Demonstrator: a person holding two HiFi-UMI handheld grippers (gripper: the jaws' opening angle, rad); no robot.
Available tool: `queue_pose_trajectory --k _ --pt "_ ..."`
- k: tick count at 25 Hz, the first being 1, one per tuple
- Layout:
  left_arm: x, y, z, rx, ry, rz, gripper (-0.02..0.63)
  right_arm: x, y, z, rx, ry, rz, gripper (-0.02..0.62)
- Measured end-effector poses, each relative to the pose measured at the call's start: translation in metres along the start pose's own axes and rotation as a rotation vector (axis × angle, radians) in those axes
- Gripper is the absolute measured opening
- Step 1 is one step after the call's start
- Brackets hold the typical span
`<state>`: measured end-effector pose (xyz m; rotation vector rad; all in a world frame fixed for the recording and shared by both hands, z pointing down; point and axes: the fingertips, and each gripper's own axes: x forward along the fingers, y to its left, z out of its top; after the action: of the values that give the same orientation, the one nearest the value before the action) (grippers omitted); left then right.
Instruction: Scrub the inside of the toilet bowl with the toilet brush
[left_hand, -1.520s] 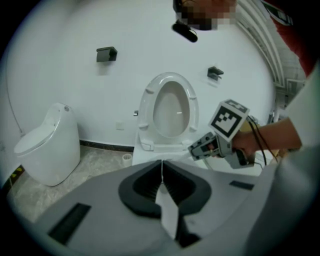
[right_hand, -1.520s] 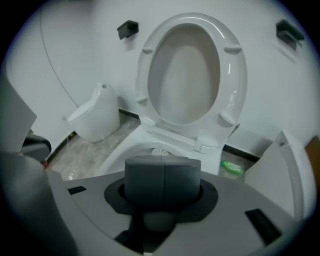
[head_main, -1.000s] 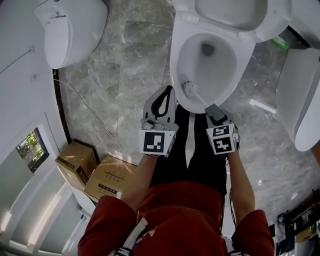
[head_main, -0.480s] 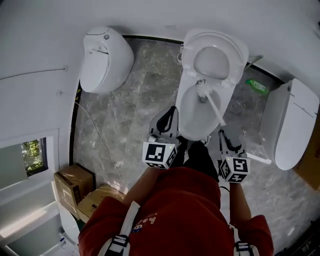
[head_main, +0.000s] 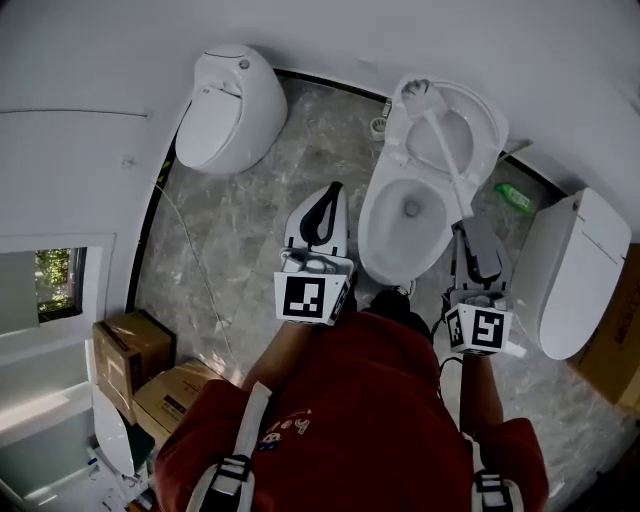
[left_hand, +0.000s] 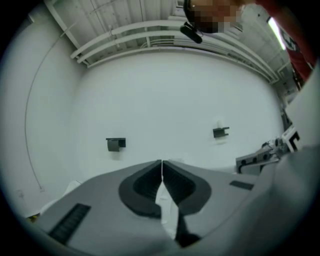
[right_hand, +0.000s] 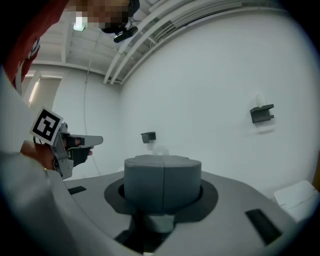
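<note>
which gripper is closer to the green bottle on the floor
Right. In the head view the right gripper sits just below the bottle; the left gripper is across the toilet from it.

Two cardboard boxes (head_main: 128, 350) sit on the marble floor (head_main: 250, 200), well apart from a green bottle (head_main: 514, 197).

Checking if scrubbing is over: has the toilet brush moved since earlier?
Yes. The toilet brush, clamped in the right gripper, has come up out of the toilet bowl; its head now lies beyond the far rim, by the raised lid.
</note>
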<state>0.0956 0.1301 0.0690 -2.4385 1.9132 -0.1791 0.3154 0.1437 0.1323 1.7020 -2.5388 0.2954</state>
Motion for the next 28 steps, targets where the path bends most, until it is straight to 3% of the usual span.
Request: queue_pose_trajectory --k 5,9,13,17,22,28 --pt "0.009 0.049 -0.015 -0.013 0.047 -0.005 -0.002 0.050 0.046 -0.013 -0.004 0.045 0.026 0.146" --pt "0.029 0.118 -0.042 -0.032 0.041 -0.013 -0.002 0.110 0.102 -0.022 -0.029 0.070 0.024 0.146" --pt "0.063 0.193 -0.081 -0.053 0.085 -0.052 -0.002 0.183 0.145 -0.041 -0.045 0.117 -0.035 0.146" --pt "0.098 0.275 -0.115 -0.093 0.141 -0.096 -0.002 0.256 0.184 -0.070 -0.036 0.261 -0.133 0.146" --pt "0.134 0.342 -0.168 -0.115 0.209 -0.126 -0.002 0.335 0.202 -0.147 -0.025 0.455 -0.205 0.146" --pt "0.182 0.334 -0.271 -0.136 0.279 -0.206 -0.002 0.406 0.172 -0.295 -0.014 0.723 -0.292 0.146"
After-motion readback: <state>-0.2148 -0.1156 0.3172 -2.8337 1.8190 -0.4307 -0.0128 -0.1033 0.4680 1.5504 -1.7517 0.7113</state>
